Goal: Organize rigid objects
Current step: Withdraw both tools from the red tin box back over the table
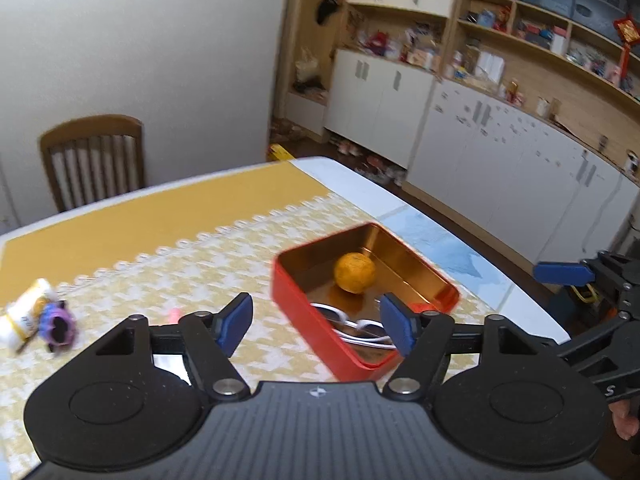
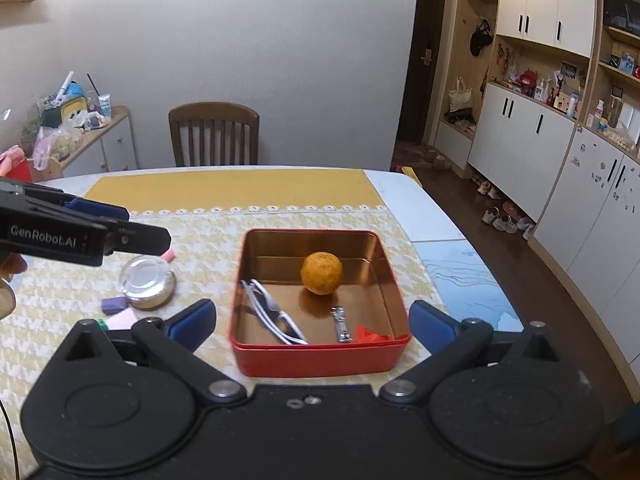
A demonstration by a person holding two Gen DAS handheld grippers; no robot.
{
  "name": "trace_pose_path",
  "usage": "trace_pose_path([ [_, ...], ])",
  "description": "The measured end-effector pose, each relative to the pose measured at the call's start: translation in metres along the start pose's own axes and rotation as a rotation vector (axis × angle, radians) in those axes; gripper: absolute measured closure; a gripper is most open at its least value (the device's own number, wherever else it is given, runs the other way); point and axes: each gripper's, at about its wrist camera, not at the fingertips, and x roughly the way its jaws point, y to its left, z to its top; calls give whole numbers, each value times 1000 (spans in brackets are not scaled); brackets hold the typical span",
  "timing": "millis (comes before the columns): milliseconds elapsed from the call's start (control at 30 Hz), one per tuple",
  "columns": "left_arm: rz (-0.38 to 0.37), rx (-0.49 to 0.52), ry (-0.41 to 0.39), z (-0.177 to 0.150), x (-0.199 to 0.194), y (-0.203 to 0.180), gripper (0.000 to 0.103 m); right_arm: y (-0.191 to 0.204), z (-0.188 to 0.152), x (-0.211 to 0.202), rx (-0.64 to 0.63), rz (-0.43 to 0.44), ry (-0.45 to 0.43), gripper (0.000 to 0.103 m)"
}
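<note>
Home dining room: table (image 2: 400, 188), chair (image 2: 214, 134), cabinets (image 2: 516, 132).

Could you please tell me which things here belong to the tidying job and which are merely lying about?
Part of the job:
red tin
orange, glasses and nail clipper in it
round glass piece, purple ring and erasers on the table

Just lying about:
wooden chair
shoes on the floor

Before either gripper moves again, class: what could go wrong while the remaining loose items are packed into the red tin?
1. The orange sits loose in the red tin and could roll onto the glasses if the tin is nudged.
2. The round glass-topped case looks smooth, so it may slip from the left gripper.
</note>
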Motion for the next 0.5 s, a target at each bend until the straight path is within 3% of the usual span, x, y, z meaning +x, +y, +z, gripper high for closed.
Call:
trace_pose_path([
  [233,44,-22,-46,-11,-32,24,21,30,1,-18,-32,29,-44,0],
  [400,122,-31,-77,-23,-52,44,20,48,2,-24,-39,68,-55,0],
  [500,163,-42,-103,-32,-62,57,14,55,1,-24,-27,95,-61,0],
])
